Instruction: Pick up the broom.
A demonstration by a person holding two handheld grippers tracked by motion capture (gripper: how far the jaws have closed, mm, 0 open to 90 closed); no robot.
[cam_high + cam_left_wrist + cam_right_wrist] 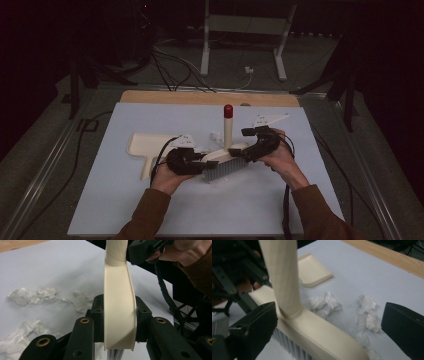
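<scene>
A: where's the brush (220, 161) relative to the dustpan (146, 146)?

B: just right of it, head lying left-right, handle upright. Left gripper (120, 322) is clamped on one end of the head. Right gripper (329, 322) straddles the handle base, jaws apart, I think. Paper scraps (324, 303) lie behind it.

A white table (150, 210) is lying under a wooden board (150, 96) that is showing along its far edge. Beyond it, a grey frame stand (245, 30) is standing on the dark floor (40, 145), with cables (170, 62) trailing beside it and a white plug (248, 70) lying near its foot.
</scene>
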